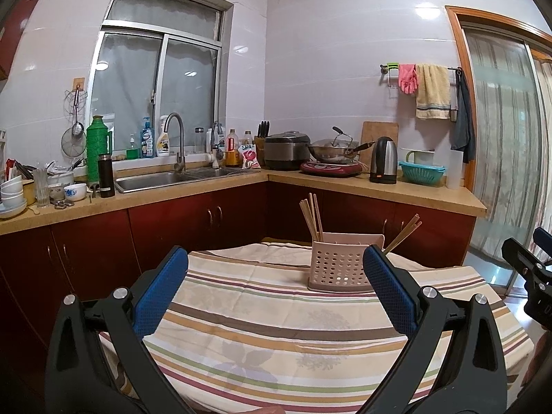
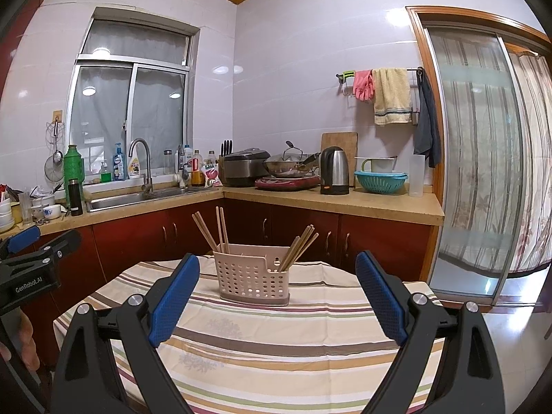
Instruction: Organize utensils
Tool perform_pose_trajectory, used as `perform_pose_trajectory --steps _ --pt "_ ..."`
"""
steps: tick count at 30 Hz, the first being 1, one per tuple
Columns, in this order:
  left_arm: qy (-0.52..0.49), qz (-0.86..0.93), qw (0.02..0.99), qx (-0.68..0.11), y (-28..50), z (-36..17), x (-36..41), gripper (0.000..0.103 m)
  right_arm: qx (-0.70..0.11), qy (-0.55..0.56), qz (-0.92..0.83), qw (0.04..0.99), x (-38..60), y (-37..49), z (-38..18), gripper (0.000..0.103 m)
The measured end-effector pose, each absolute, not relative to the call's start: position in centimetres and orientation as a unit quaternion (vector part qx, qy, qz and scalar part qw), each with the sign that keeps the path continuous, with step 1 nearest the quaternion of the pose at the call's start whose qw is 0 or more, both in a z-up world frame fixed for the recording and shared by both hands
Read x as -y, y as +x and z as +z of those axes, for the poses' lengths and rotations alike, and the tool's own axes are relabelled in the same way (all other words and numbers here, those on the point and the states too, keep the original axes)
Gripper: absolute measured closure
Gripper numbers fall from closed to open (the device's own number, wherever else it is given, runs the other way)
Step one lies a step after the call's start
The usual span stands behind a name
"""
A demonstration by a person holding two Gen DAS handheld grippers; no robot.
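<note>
A pink perforated utensil holder point(image 1: 339, 264) point(image 2: 253, 277) stands upright on the striped tablecloth point(image 1: 269, 324) point(image 2: 276, 341) at the table's far side. Wooden chopsticks stick up from its left compartment point(image 1: 312, 217) point(image 2: 212, 229) and lean right from its right compartment point(image 1: 403, 233) point(image 2: 300, 246). My left gripper point(image 1: 276, 262) is open and empty, held above the table short of the holder. My right gripper point(image 2: 277, 269) is open and empty, also short of the holder. The right gripper shows at the right edge of the left wrist view point(image 1: 533, 269); the left gripper shows at the left edge of the right wrist view point(image 2: 31, 262).
An L-shaped kitchen counter point(image 1: 362, 184) point(image 2: 345, 203) runs behind the table with a sink point(image 1: 165, 177), bowls and glasses point(image 1: 20, 193), a rice cooker point(image 2: 246, 167), a wok point(image 2: 289, 165), a kettle point(image 2: 334, 170) and a teal colander point(image 2: 379, 181). A curtained sliding door point(image 2: 483, 158) is at right.
</note>
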State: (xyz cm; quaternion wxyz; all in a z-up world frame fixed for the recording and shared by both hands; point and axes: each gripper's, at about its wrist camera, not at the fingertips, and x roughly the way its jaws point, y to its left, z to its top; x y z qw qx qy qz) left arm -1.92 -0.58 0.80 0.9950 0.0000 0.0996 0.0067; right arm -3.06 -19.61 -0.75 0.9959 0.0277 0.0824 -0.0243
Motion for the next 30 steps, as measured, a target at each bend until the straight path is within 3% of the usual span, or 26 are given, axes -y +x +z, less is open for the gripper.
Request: perform_pose_trajectory --steps 30 --pt "0.007 0.011 0.990 -0.138 2.9 -1.3 -0.3 0.004 -0.113 0.031 -0.027 0.993 20.2 -1.1 -2.9 0.014"
